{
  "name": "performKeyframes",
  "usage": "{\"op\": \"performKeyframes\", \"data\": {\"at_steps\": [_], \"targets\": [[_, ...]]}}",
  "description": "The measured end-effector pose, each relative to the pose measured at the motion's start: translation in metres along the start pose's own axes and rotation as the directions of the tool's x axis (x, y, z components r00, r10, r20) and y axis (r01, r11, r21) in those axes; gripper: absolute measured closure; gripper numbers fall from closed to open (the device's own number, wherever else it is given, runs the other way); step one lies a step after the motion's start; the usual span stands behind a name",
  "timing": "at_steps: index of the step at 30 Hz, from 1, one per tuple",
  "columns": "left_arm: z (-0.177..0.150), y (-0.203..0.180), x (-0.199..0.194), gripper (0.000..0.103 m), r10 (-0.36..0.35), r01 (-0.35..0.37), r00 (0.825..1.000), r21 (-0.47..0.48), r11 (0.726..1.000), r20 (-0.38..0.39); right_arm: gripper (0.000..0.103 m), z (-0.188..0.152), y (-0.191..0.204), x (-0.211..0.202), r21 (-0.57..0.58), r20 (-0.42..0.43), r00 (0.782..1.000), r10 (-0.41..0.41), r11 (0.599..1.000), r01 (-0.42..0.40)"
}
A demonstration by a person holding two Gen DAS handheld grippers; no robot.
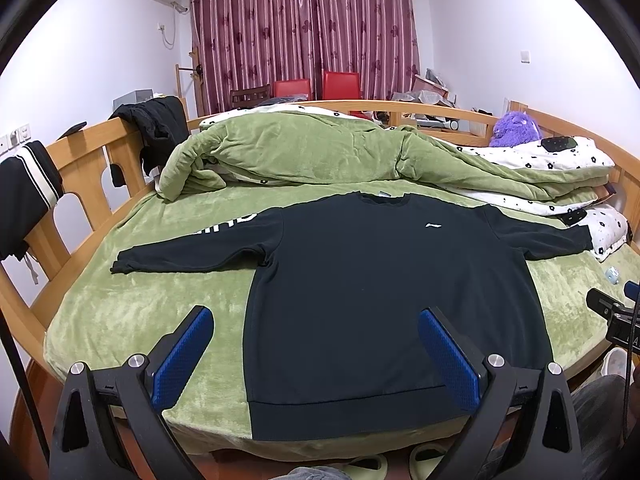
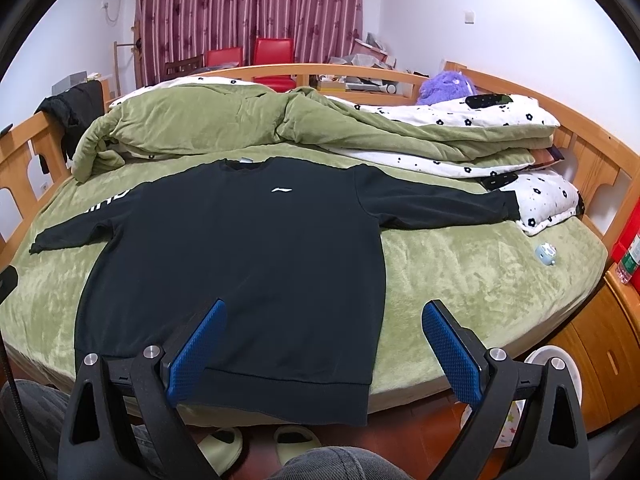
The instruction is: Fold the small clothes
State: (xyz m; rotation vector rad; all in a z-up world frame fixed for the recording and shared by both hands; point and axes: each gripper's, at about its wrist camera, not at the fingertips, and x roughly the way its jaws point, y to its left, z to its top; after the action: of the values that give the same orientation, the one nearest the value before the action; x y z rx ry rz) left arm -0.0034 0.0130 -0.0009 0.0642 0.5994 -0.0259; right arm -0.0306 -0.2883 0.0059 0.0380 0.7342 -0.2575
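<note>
Left wrist: your left tongs gape, released, hovering over the sweatshirt hem. It's spread flat on the bed, sleeves out, ready for folding.
Right wrist: your right tongs also released, straddling the hem's right corner; probably staged for a grab there.
</note>
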Motion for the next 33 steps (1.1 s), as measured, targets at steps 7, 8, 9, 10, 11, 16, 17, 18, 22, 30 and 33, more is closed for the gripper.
{"op": "performKeyframes", "data": {"at_steps": [7,8,9,10,11,16,17,18,22,30,33], "targets": [[0.0000,-0.0002,-0.0003,0.000,0.000,0.000,1.000,0.001,1.000,0.001,0.006,0.0002,0.0006,-0.0004,0.001,0.000,1.000,-0.002,1.000,0.002],[0.0001,-0.0002,-0.0004,0.000,-0.001,0.001,1.000,0.001,1.000,0.001,0.006,0.0003,0.0011,-0.0003,0.001,0.000,1.000,0.000,1.000,0.000],[0.0001,-0.0001,-0.0002,0.000,0.000,0.000,1.000,0.001,1.000,0.001,0.006,0.0002,0.0005,-0.0006,0.000,0.002,1.000,-0.001,1.000,0.001],[0.0001,0.0001,-0.0001,0.000,0.000,0.000,1.000,0.001,1.000,0.001,0.006,0.0002,0.0011,-0.0013,-0.002,0.002,1.000,-0.002,1.000,0.002],[0.0002,-0.0001,-0.0003,0.000,0.000,0.000,1.000,0.001,1.000,0.000,0.006,0.0004,0.0011,-0.0012,-0.002,0.002,1.000,-0.003,1.000,0.003],[-0.0001,0.0001,-0.0002,0.000,-0.002,0.002,1.000,-0.001,1.000,0.000,0.006,0.0013,0.0022,-0.0037,-0.017,0.004,1.000,-0.006,1.000,0.006],[0.0000,0.0009,-0.0007,0.000,-0.002,0.002,1.000,-0.004,1.000,0.001,0.006,0.0011,0.0030,-0.0043,-0.021,0.006,1.000,-0.009,1.000,0.009],[0.0005,0.0016,-0.0018,0.000,-0.003,0.003,1.000,-0.007,1.000,0.001,0.006,0.0013,0.0043,-0.0045,-0.024,0.006,1.000,-0.012,1.000,0.012],[0.0004,0.0018,-0.0018,0.000,-0.002,0.002,1.000,-0.007,1.000,0.002,0.006,0.0019,0.0058,-0.0047,-0.031,0.007,1.000,-0.016,0.999,0.017],[0.0001,0.0017,-0.0018,0.000,-0.003,0.003,1.000,-0.008,1.000,0.002,0.006,0.0020,0.0075,-0.0052,-0.031,0.007,1.000,-0.016,0.999,0.017],[-0.0002,0.0019,-0.0019,0.000,-0.002,0.002,1.000,-0.007,1.000,0.002,0.006,0.0016,0.0076,-0.0051,-0.031,0.007,1.000,-0.015,0.999,0.015]]}}
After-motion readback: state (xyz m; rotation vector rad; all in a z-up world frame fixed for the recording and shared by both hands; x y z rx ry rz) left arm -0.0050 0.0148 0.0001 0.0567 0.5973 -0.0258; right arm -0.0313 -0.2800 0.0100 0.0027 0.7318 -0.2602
